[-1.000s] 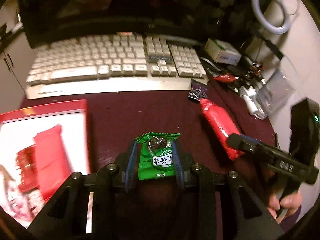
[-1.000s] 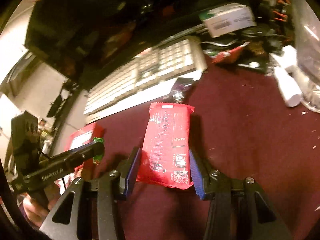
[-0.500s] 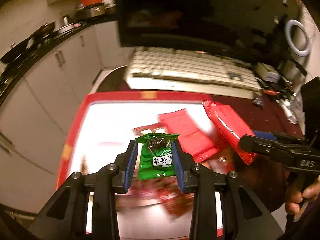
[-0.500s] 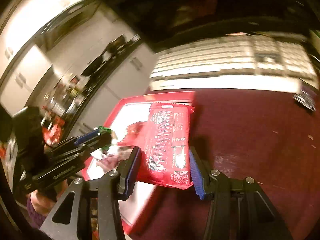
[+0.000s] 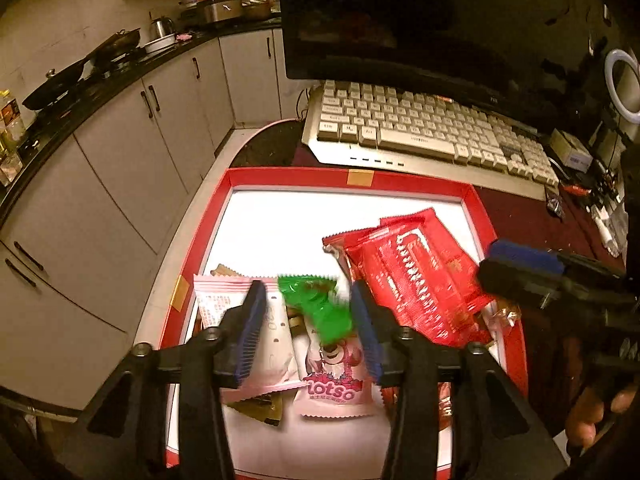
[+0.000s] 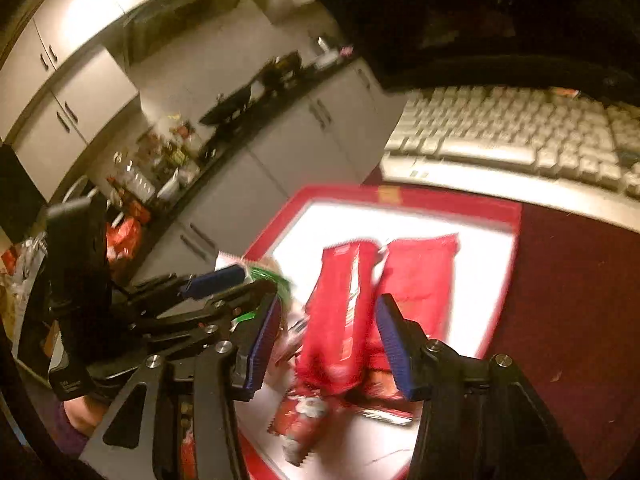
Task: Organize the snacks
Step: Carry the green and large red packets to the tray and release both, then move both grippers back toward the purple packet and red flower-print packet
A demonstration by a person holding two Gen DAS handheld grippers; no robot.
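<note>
Here the desk [image 5: 532, 216], covered in dark red cloth, carried a pale keyboard [image 5: 420, 128] and, nearer the edge, a shallow red box [image 5: 344, 178] with a white floor, already littered with pink and red snack packets. Both tools hung over that box.

The right hand-held gripper [image 6: 326, 340] had its jaws easing apart at a middling width, and the long red packet [image 6: 340, 312] stood on end between them; blur hid whether the pads touched it, though it looked to be slipping free. The left hand-held gripper [image 5: 308, 320] was opening too, at a moderate gap, and the small green candy packet [image 5: 320, 308] sat tilted and smeared between its blue pads, apparently loose and dropping toward the pink packets beneath.

My worry was the red packet: released upright, it could topple against the box's near wall or slide out over the rim onto the cloth. The green one, being light, might bounce off the slick wrappers. The two tools also hung close together and could knock.
</note>
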